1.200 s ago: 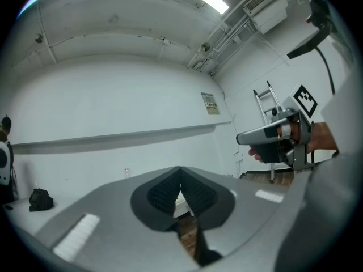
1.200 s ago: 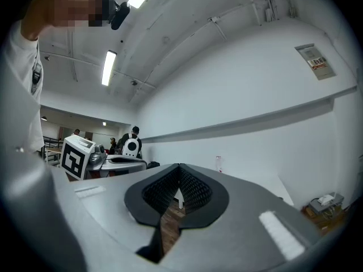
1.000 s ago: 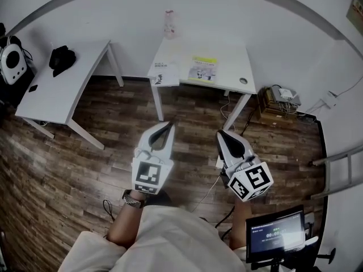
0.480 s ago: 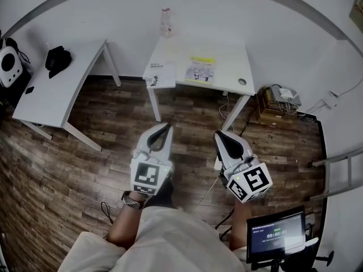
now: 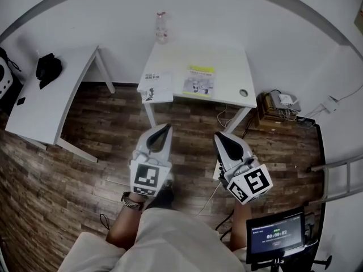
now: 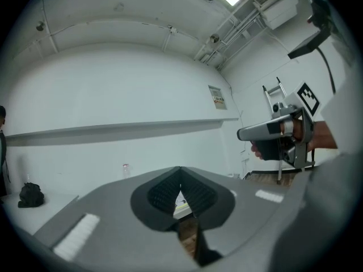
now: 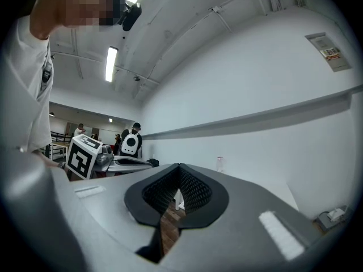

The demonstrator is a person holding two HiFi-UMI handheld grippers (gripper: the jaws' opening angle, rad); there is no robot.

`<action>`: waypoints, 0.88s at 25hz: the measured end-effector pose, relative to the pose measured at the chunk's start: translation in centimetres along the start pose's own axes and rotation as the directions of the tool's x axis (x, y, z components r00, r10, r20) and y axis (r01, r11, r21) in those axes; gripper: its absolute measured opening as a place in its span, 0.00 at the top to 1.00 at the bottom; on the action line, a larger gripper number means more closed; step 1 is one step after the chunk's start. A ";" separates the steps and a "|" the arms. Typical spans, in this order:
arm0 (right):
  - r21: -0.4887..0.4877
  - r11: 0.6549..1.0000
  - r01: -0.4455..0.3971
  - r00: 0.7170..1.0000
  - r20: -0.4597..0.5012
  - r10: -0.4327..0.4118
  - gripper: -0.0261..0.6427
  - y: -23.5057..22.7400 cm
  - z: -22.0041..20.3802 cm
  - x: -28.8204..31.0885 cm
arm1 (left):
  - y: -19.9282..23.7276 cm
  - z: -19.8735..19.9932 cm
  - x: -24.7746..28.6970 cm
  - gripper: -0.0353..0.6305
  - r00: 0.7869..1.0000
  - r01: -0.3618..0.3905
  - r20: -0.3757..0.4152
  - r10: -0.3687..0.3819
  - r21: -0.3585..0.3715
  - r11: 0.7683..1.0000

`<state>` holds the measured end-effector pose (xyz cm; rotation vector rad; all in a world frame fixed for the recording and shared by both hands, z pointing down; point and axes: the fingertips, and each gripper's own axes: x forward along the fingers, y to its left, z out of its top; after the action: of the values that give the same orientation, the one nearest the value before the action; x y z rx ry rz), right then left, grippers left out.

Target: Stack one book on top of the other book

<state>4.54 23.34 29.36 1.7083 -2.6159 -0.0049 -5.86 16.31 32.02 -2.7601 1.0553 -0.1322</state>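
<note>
Two books lie side by side on the white table (image 5: 227, 61) ahead: a white book (image 5: 157, 86) at its front left corner and a yellow-green book (image 5: 199, 80) to the right of it. My left gripper (image 5: 168, 127) and right gripper (image 5: 218, 136) hang over the wooden floor, short of the table, both level and pointing at it. Each is shut with nothing between its jaws. In the left gripper view the shut left gripper (image 6: 180, 171) frames a sliver of the table, with the right gripper (image 6: 272, 132) off to the side. In the right gripper view the right gripper (image 7: 179, 169) is also shut.
A clear bottle (image 5: 161, 27) stands at the table's back edge. A second white table (image 5: 45, 103) with a black bag (image 5: 47, 67) stands to the left. A box with cables (image 5: 281, 102) sits by the right wall, a ladder (image 5: 340, 174) and a small screen (image 5: 276, 237) at lower right.
The table with the books has come closer and lower in the head view as both grippers moved forward toward it. Both stayed shut and empty.
</note>
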 end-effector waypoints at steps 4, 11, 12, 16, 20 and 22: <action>0.012 1.000 0.014 1.000 0.006 -0.014 0.96 -2.6 0.5 4.1 | 2.8 -0.5 3.6 0.95 1.000 0.014 -0.007 -0.014 -0.004 1.000; 0.016 0.999 0.032 0.999 0.005 -0.032 0.96 -6.4 1.1 10.6 | 7.2 -0.9 9.3 0.95 0.999 0.052 0.006 -0.052 0.008 0.999; 0.017 0.999 0.036 0.999 0.006 -0.036 0.96 -7.0 1.1 11.4 | 7.7 -1.0 10.1 0.95 0.998 0.056 0.001 -0.056 0.011 0.998; 0.008 0.999 0.041 0.999 -0.004 -0.041 0.96 -8.4 1.1 14.3 | 10.1 -1.5 12.8 0.95 0.998 0.060 -0.009 -0.060 0.007 0.998; -0.006 0.998 0.060 0.998 -0.029 -0.060 0.96 -9.2 0.7 16.0 | 11.9 -2.5 14.8 0.95 0.997 0.067 -0.025 -0.068 -0.008 0.998; -0.011 0.998 0.069 0.997 -0.040 -0.070 0.96 -9.7 0.6 16.4 | 12.3 -2.8 15.5 0.95 0.997 0.073 -0.029 -0.073 -0.015 0.997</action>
<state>6.77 4.40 28.90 1.7761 -2.5230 0.0161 -2.81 -3.44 32.53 -2.8185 0.9666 -0.1768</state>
